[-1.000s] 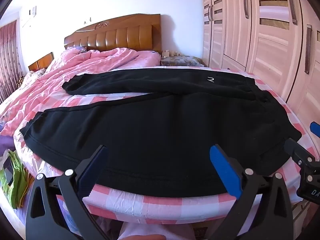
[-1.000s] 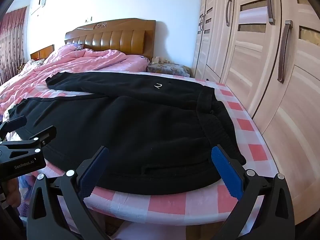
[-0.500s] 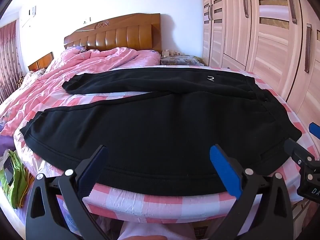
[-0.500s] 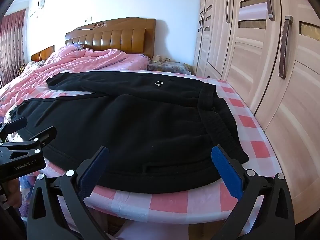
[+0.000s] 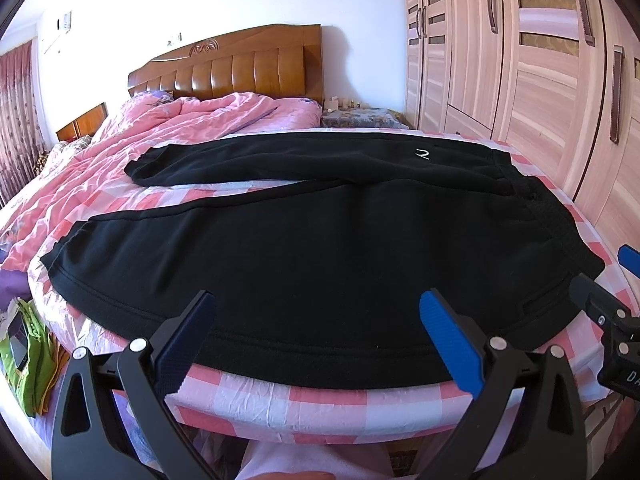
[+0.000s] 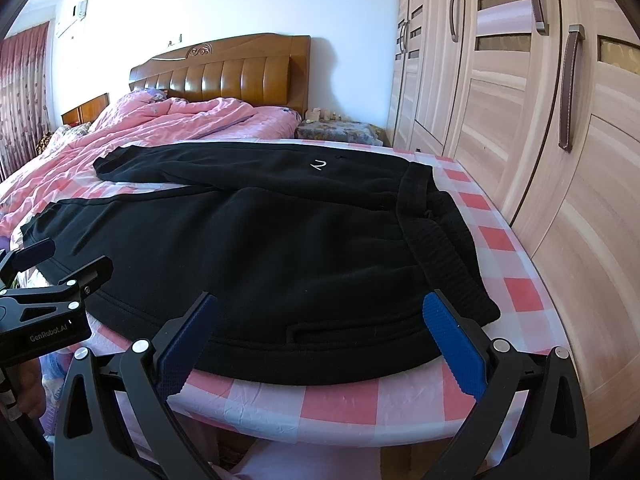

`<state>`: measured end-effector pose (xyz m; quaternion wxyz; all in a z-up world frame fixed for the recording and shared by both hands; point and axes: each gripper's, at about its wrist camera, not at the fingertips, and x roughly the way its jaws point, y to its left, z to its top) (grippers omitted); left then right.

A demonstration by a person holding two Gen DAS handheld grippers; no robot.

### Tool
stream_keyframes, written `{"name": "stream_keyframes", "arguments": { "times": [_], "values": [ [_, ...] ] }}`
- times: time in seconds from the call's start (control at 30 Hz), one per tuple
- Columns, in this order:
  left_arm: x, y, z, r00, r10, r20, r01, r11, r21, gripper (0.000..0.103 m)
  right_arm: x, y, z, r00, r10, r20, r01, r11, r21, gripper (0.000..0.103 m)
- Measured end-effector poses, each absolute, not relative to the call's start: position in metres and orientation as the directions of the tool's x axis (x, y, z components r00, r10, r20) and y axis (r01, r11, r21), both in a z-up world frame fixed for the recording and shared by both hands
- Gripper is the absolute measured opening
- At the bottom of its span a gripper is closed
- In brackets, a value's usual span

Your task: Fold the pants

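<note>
1. the pants are black cloth, matt and slightly fuzzy like fleece, with a ribbed waistband.
2. the sheet under them is thin pink-and-white checked cloth, finely crinkled.
3. the quilt is soft pink cloth, rumpled.
4. the headboard is brown wood, polished and glossy.
5. the wardrobe doors look like pale wood-grain board, smooth with a light sheen, with dark handles.
6. the left gripper has matt black plastic arms, blue ridged pads and shiny metal screw heads.
7. the right gripper looks the same, its blue pads finely textured.
</note>
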<state>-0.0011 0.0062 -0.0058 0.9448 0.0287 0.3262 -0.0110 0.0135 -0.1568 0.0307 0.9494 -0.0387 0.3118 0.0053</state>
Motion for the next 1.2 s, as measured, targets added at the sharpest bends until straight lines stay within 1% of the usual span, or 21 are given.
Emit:
{"name": "stream_keyframes", "arguments": {
  "times": [1.2],
  "values": [
    [0.0006, 0.0129, -0.0070, 0.773, 0.004, -0.635, 0.033, 0.998, 0.046, 0.102, 0.0110, -0.1573, 0.0267, 0.801, -0.005, -0.598, -0.031, 0.998, -0.051, 0.099]
  ]
}}
